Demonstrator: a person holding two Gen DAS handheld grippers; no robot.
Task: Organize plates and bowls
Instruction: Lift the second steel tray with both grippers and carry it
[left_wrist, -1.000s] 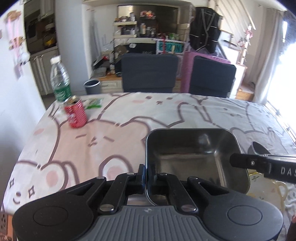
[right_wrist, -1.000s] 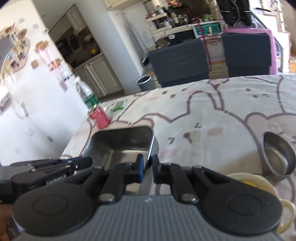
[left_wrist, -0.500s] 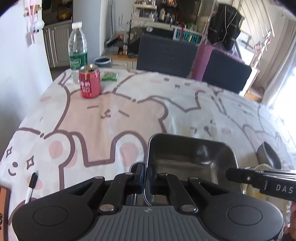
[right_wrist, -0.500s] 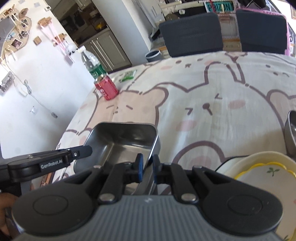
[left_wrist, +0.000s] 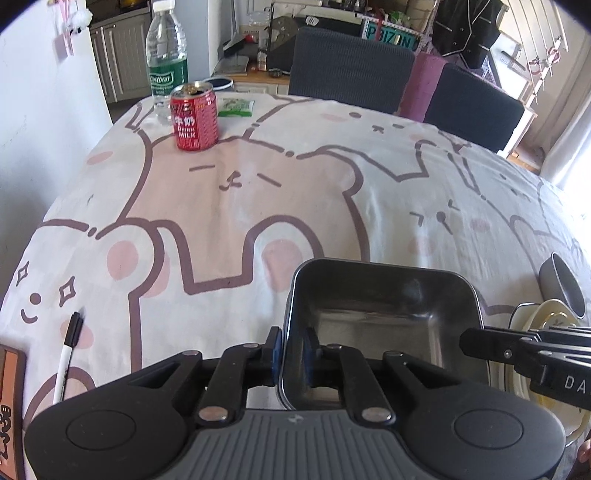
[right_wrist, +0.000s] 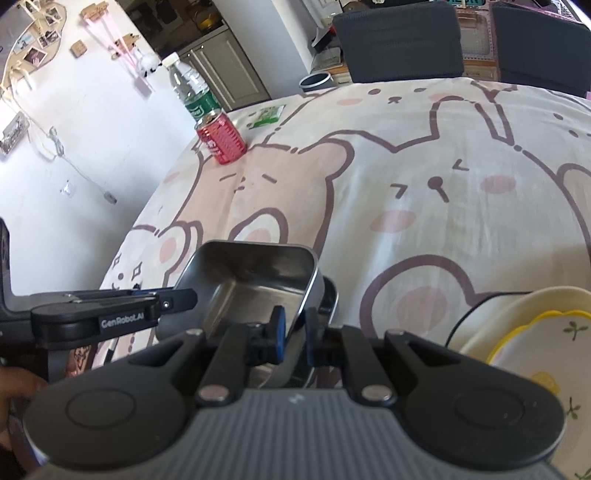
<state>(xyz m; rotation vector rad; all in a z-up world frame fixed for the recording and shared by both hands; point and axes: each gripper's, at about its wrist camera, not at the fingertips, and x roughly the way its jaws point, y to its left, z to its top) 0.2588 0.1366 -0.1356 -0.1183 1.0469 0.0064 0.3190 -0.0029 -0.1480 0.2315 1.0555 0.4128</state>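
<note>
A rectangular steel tray is held above the table by both grippers. My left gripper is shut on its left rim. My right gripper is shut on its right rim, and the tray shows in that view too. A cream plate with a yellow-edged dish lies to the right, also seen in the left wrist view. A small steel bowl stands beyond it. A dark rim shows under the tray in the right wrist view.
A red milk can, a water bottle and a green packet stand at the far left of the bear-print tablecloth. A marker pen lies near the left front edge. Two dark chairs stand behind the table.
Both grippers have tilted down and come lower and forward with the tray. The can and bottle look closer and the plate has come further into the right wrist view.
</note>
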